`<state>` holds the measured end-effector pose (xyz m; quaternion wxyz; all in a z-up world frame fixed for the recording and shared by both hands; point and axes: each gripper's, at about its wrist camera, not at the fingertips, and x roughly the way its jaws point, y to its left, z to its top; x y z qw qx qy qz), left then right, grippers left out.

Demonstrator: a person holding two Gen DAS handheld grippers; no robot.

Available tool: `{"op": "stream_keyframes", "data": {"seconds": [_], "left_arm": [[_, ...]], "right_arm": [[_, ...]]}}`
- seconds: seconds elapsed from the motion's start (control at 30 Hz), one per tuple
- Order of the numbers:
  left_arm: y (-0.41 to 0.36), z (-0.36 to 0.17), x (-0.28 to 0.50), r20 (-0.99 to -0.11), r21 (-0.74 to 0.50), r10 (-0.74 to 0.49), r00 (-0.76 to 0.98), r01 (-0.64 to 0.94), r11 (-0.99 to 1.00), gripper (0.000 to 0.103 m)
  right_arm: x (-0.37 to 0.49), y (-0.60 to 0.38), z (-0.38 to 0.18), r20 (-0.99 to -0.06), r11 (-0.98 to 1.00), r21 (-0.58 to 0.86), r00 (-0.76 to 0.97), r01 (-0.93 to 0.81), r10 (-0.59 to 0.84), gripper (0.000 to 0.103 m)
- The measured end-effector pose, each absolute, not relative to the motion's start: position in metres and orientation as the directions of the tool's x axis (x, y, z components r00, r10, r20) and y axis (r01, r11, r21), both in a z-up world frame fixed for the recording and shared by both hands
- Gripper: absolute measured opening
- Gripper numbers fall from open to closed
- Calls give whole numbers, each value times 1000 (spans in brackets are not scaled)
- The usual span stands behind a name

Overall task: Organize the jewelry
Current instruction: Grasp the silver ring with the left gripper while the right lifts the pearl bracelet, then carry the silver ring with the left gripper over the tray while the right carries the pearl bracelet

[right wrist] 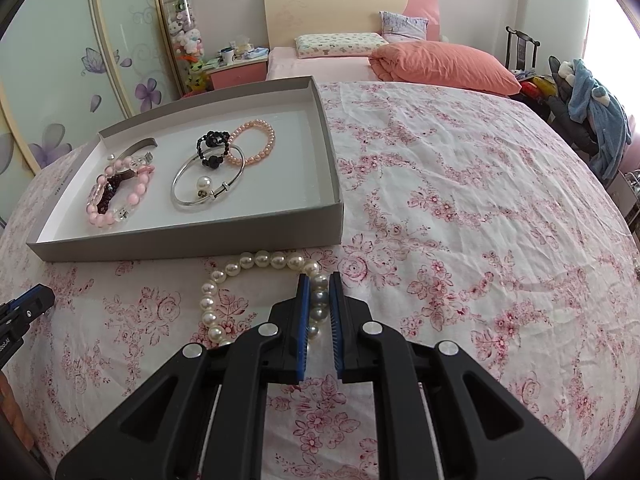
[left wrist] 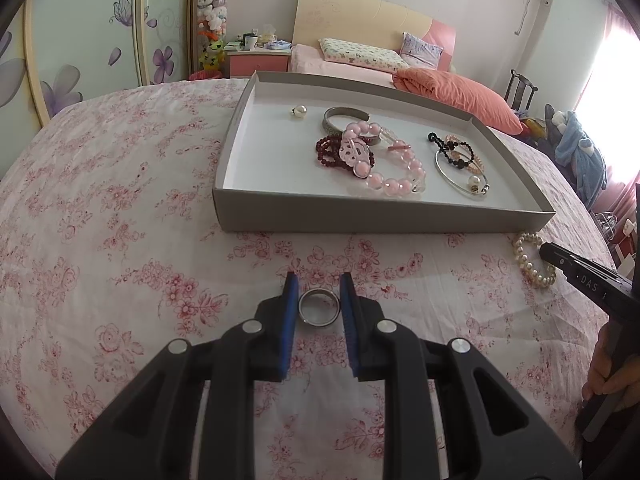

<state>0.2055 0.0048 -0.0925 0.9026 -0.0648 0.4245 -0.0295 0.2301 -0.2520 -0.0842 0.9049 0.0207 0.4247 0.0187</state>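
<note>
- The left gripper (left wrist: 319, 294) has its blue pads on either side of a silver ring (left wrist: 319, 307) that lies on the floral bedsheet (left wrist: 120, 208), just in front of the grey cardboard tray (left wrist: 360, 222). The pads look to be touching the band, but whether they are truly clenched on it I cannot tell.
- The right gripper (right wrist: 319, 294) is closed on a strand of the white pearl bracelet (right wrist: 256, 264), which rests on the sheet just in front of the tray's near wall, toward its right corner.
- To do this well, I'd squeeze the ring across its outer band, lift straight up, clear the tray wall, and set it on bare floor away from the pink bead bracelet (left wrist: 394, 168).
- The pearls will likely sag, so lift them high.
- Readable writing: "DAS" on the right gripper's finger in the left wrist view; small print on the tray's left wall is illegible.
</note>
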Motion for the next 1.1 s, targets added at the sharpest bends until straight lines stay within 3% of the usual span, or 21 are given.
{"op": "stream_keyframes", "data": {"seconds": [0.77, 1.1], "left_arm": [[3, -93, 206, -763, -130, -102, 638, 3, 991, 22], [12, -84, 199, -741, -144, -91, 665, -25, 989, 22]], "right_arm": [[230, -253, -83, -762, 994, 105, 639, -37, 105, 11], [210, -238, -57, -670, 981, 155, 717, -115, 190, 11]]}}
